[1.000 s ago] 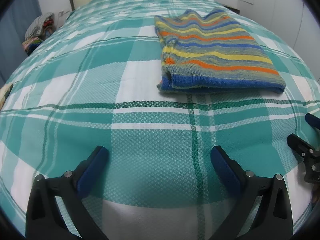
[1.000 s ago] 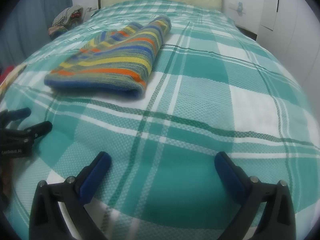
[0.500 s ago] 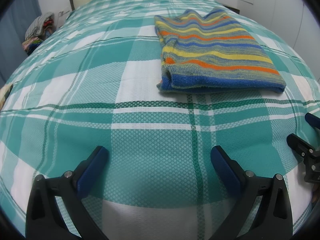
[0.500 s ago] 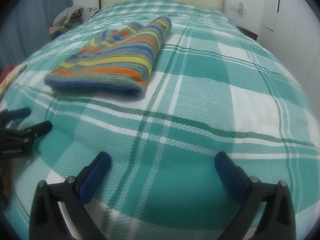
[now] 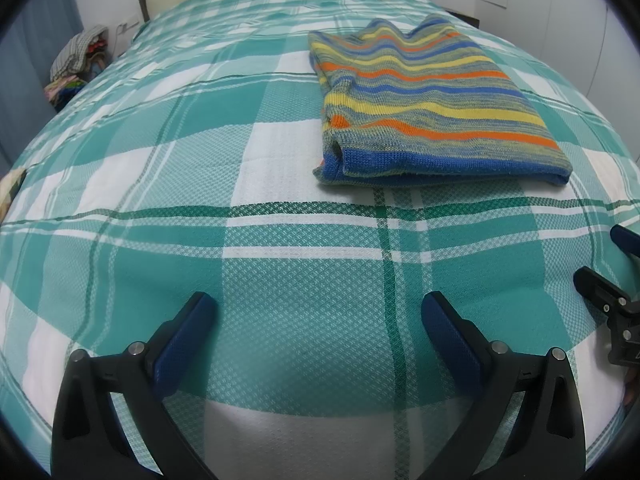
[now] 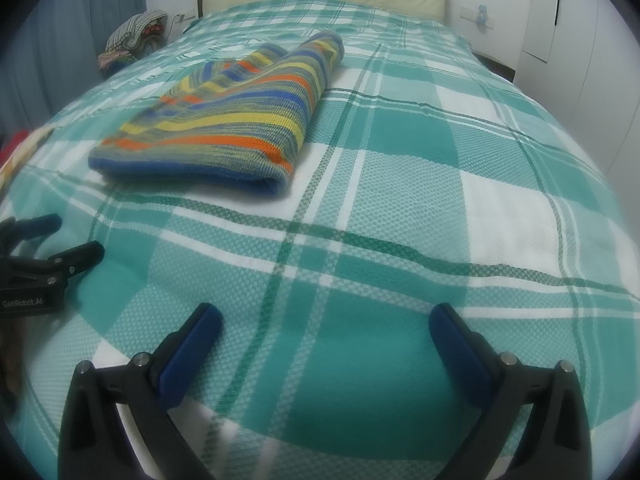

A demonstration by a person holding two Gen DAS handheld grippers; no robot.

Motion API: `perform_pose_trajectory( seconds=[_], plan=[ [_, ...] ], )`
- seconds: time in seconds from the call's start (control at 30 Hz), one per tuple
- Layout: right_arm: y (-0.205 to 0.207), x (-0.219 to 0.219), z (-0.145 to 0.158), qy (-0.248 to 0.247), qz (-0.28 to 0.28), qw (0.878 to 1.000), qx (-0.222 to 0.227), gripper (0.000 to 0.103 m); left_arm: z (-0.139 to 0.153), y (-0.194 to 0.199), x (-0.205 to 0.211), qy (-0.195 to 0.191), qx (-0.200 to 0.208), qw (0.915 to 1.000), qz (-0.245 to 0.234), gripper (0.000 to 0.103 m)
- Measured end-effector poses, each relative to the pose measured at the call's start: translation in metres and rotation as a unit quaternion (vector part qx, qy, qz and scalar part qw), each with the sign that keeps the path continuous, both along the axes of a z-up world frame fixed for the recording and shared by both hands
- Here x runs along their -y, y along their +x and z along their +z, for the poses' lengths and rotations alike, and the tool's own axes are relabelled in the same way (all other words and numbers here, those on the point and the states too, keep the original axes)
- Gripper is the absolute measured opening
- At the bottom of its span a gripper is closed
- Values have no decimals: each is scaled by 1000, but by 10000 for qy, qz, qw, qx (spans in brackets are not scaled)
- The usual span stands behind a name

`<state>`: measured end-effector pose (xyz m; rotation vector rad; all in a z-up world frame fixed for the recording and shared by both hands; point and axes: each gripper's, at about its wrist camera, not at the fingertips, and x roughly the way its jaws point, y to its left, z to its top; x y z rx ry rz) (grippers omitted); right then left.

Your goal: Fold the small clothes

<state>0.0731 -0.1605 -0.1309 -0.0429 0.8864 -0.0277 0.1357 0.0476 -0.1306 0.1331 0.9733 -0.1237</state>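
A: Sweater point(image 5: 432, 112) — how will it handle?

B: Soft knit, light, limp, I judge. Not slippery; ribbing should grip the pads. Thick enough to hold a fold. Nothing fragile.

A: Where to take hold?

B: Near blue hem point(image 5: 440, 170), both corners. Pinch all layers or the stack splits open.

A: Looks?

B: Stripes: blue, yellow, orange on grey-green. Already folded into a neat rectangle, fold edge toward the right gripper. Far end shows two humps.

A: Position?

B: On the bed point(image 5: 280, 280), at 1 o'clock from the left gripper point(image 5: 316, 312), 11 o'clock from the right gripper point(image 6: 326, 322). Well apart from both.

A: Fingers?

B: Both pairs spread wide, empty, hovering low over the plaid.

A: Else?

B: Clothes pile point(image 6: 134, 36) at 10 o'clock, off the bed.
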Motion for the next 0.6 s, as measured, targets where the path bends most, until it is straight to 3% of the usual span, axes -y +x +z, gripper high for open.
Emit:
perform_pose_trajectory(
  seconds=[0.2,0.3,0.37,0.43,0.5,0.6],
  plan=[
    [0,0,0,-4,1,10000,-2,103,1,0,-1,-54,-26,10000,-3,102],
    [2,2,3,116,64,9999,-97,103,16,13,-16,-421,-583,9970,-276,99],
    [5,13,17,515,126,9985,-120,102,39,24,-42,-1127,-534,9921,-158,97],
    [14,33,43,1257,35,9917,271,103,64,43,-72,-2061,-142,9784,111,99],
    [39,45,63,1870,80,9810,508,102,69,73,-76,-2365,-181,9714,145,101],
    [105,48,65,2558,517,9650,261,94,44,133,-54,-2428,-891,9652,-380,99]
  ],
)
